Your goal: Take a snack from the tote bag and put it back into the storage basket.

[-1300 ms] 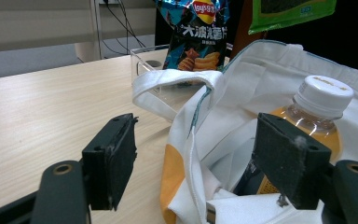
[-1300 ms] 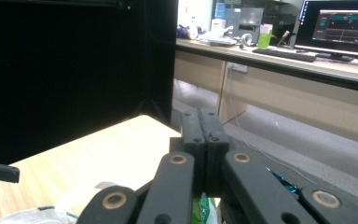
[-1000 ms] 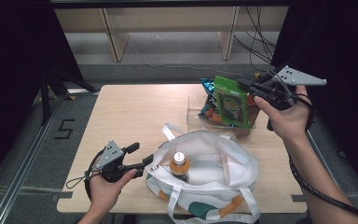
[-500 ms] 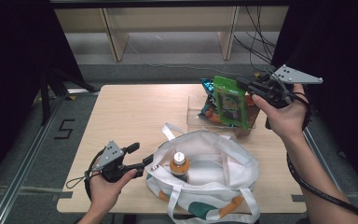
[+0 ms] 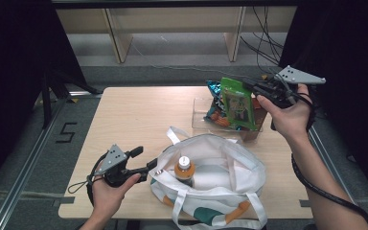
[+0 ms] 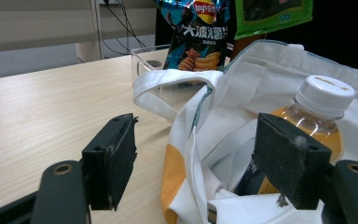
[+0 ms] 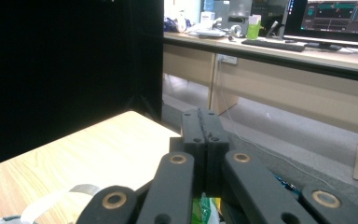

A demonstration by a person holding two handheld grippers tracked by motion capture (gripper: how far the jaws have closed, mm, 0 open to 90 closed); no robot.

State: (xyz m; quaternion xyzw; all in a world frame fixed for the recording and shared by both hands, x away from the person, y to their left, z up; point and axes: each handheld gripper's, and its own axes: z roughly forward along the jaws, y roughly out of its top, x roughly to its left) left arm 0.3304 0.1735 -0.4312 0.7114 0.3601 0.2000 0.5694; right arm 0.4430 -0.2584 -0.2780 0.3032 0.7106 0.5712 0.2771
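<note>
A white tote bag (image 5: 220,167) lies open at the table's near edge with an orange-drink bottle (image 5: 184,167) standing inside. My left gripper (image 5: 155,165) rests at the bag's left rim. In the left gripper view its jaws (image 6: 196,158) stand wide apart, and the bag's edge (image 6: 191,140) lies between them untouched. The bottle (image 6: 321,100) is just behind the right jaw. My right gripper (image 5: 247,84) is raised over a clear box (image 5: 201,112) and shut on the top of a green snack packet (image 5: 238,103), which hangs down. In the right gripper view the jaws (image 7: 205,116) are pressed together, with a bit of green packet (image 7: 203,205) below them.
A blue crisp bag (image 5: 214,88) and orange snacks stand in the clear box at the table's right rear. The left and middle of the wooden table (image 5: 139,115) are bare. Desk legs and cables lie beyond the far edge, and dark curtains hang at both sides.
The right hand with the green packet has drifted slightly to the left. The left gripper and the bag have kept still.
</note>
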